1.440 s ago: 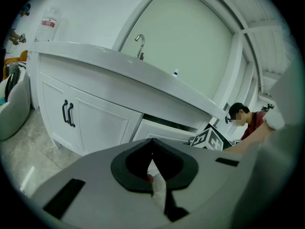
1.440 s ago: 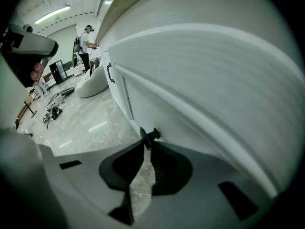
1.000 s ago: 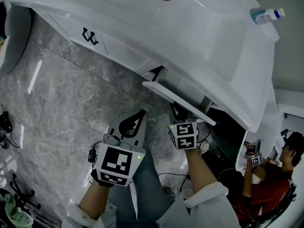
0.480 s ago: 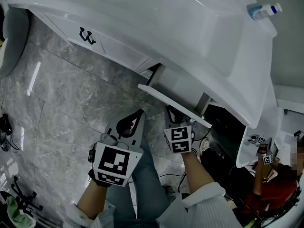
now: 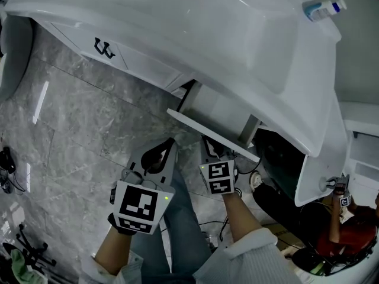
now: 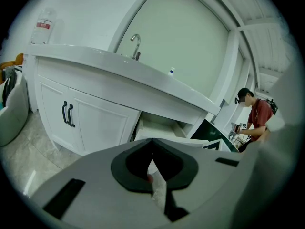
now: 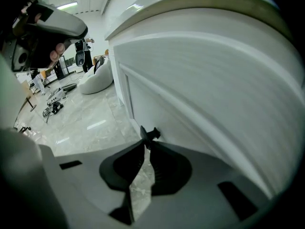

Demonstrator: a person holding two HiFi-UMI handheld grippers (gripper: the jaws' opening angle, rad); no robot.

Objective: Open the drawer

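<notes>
White drawer front [image 5: 195, 123] stands partway out of the vanity [image 5: 254, 52], directly ahead of the right gripper [image 5: 210, 147]. That gripper's jaws are pinched narrow on the small black handle [image 7: 148, 134]. The left gripper [image 5: 170, 143] hangs just to the right gripper's left, touching nothing. Its jaws are closed together and empty, and the open drawer box shows beyond its tips. Grey marble floor [image 5: 77, 117] lies below both tools.

The step in hand looks like the pull itself. The drawer seems only part of the way out, so some travel is probably left.

To do it well, the right gripper should draw straight back along the drawer's runners, towards the person, without lifting or swinging sideways. A skewed pull could bind the box in its slot.

The hold is a tip pinch on a slim knob, so the squeeze needs to stay firm and the wrist steady. A roll of the wrist could let the handle slide out from between the pads. A slow, even pull suits better than a jerk, which might snap the jaws off the knob.

The left gripper is best kept where it is, beside its partner and out of the drawer's path.
</notes>
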